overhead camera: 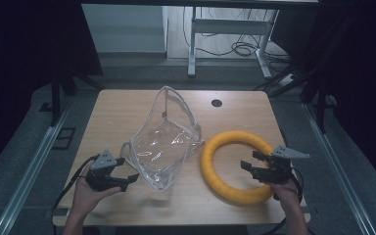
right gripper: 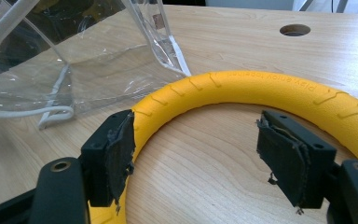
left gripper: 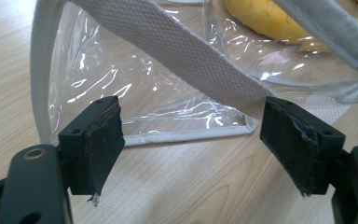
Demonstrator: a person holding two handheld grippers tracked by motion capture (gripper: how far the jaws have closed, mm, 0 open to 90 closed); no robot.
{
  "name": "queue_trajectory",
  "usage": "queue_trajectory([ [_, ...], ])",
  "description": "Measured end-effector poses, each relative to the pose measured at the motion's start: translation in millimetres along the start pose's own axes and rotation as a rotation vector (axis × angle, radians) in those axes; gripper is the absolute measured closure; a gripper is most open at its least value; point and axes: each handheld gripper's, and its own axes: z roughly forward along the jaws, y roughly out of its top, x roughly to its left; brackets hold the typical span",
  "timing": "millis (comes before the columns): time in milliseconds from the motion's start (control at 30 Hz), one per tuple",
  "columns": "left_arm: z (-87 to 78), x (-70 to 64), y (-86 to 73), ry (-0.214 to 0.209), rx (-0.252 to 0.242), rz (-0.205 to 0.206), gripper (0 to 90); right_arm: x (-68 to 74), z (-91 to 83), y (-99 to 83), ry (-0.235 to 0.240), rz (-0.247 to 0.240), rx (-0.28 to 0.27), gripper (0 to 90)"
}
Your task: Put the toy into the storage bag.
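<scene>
Two hand-held grippers: left [overhead camera: 127, 178] and right [overhead camera: 248, 165], both wide and holding nothing.
Bag: one clear bag [overhead camera: 164, 144], mid-desk [overhead camera: 127, 110], its strap [left gripper: 177, 51] just past our left jaws.
Ring: one yellow ring [overhead camera: 215, 183] right of the bag, touching it.
Risk, bag: we think its limp film may collapse if we pinch film instead of strap.
Risk, ring: it may catch on the bag's mouth and drag it.

surface: light wood-grain top [overhead camera: 127, 105] with a round dark cable hole [overhead camera: 217, 103] near its far edge
floor: grey, with metal rails [overhead camera: 27, 178] running along both sides
beyond: white table legs [overhead camera: 192, 44] and loose black cables [overhead camera: 242, 48]
sides: black curtains [overhead camera: 24, 44]
light: dim
</scene>
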Motion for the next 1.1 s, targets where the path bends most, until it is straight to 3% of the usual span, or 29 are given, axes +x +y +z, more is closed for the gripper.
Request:
queue_trajectory([
  [100, 0.3, -0.2, -0.2, 0.004, 0.005, 0.000, 21.0, 0.1, 0.5, 0.3, 0.003, -0.007, 0.008, 28.1],
  [300, -1.8, -1.2, -0.4, 0.007, 0.010, -0.003, 20.7, 5.3, 2.3, 8.0, 0.027, -0.058, 0.081, 29.1],
  [333, -2.5, -1.0, -0.4, 0.006, 0.006, -0.005, 20.6, 8.4, 1.8, 11.2, 0.046, -0.074, 0.121, 29.1],
  [367, -3.1, -0.7, -0.3, 0.004, 0.003, -0.007, 20.6, 8.4, 1.8, 11.2, 0.046, -0.074, 0.121, 29.1],
  [400, -3.0, 0.1, -0.2, 0.006, 0.005, -0.002, 20.7, 12.6, 1.2, 16.0, 0.045, -0.109, 0.181, 29.3],
  [467, -2.5, 0.0, -0.3, 0.006, 0.007, -0.003, 20.7, 13.6, 1.0, 17.9, 0.045, -0.122, 0.199, 29.6],
  [633, -1.2, -1.9, -0.4, -0.003, 0.009, -0.006, 20.6, 25.8, -1.5, 35.9, 0.067, -0.211, 0.323, 31.5],
  [933, 0.1, -2.1, -0.4, -0.005, 0.015, -0.003, 20.6, 35.8, 3.8, 40.0, 0.106, -0.251, 0.430, 31.9],
  [1100, 1.7, -3.0, -0.5, -0.010, 0.015, -0.005, 20.6, 42.4, 19.9, 32.9, 0.128, -0.285, 0.535, 32.6],
])
